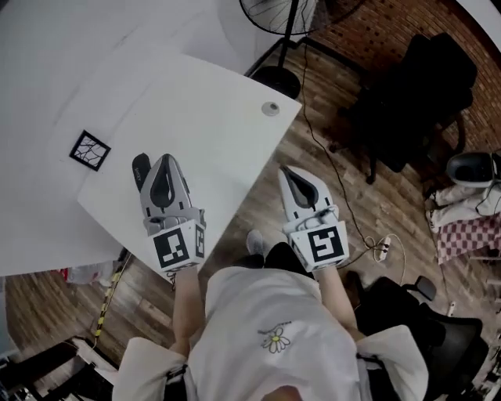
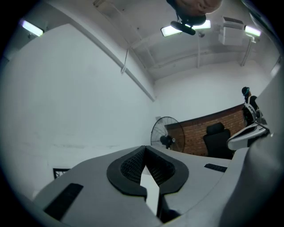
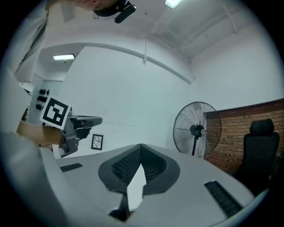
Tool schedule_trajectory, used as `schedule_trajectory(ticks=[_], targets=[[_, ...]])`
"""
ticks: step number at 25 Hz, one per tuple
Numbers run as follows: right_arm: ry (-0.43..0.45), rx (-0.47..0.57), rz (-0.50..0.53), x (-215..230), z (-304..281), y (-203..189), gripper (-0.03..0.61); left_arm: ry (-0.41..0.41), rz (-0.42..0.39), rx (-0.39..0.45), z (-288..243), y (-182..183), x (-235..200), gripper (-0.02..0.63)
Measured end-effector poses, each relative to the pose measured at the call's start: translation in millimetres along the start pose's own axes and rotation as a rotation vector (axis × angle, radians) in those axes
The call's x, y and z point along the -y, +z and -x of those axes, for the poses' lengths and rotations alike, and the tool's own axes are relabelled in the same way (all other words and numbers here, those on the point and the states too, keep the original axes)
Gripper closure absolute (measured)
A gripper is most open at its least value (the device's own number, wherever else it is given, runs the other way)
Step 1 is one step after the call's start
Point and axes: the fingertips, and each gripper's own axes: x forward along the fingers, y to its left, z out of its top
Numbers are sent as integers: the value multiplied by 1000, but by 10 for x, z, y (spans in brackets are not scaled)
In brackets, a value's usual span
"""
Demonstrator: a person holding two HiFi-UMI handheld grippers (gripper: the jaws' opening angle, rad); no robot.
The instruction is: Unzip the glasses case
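Note:
In the head view a small dark oblong thing [image 1: 140, 170], which looks like the glasses case, lies on the white table [image 1: 196, 117]. It sits just left of my left gripper [image 1: 163, 161], which partly hides it. That gripper is shut and empty, its tips [image 2: 144, 149] meeting above the table's near part. My right gripper [image 1: 288, 171] is also shut and empty, and hangs beyond the table's right edge over the wooden floor. In the right gripper view its jaws [image 3: 140, 146] touch at the tip. The case shows in neither gripper view.
A square black-and-white marker [image 1: 89, 149] lies on the table's left part and a round grommet [image 1: 270, 108] near its far corner. A standing fan [image 1: 282, 19] is behind the table. A black chair [image 1: 423, 86], cables and a power strip [image 1: 382, 247] are on the floor at right.

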Motion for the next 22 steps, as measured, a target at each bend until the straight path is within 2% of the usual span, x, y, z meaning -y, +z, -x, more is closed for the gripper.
schedule_trajectory(ticks=[2,5,9,13,22], targets=[[51,5,-6,-36,-216,30,574,77,-20,-10,85,-8,-174,600],[114,-41,-16,-141,-546,-27,574,203,-17,-24,240,-34,-470,600],[289,-10,-34,-468,-1058,20,574,379,-15,-48,455,-75,-877,600],[511,31,-29,-851,-1542,128,574,573,-8,-78,682,-110,-1128,600],[829,74,-7,-1362,-2393,292,574,854,-31,-100,660,-141,-1455,600]])
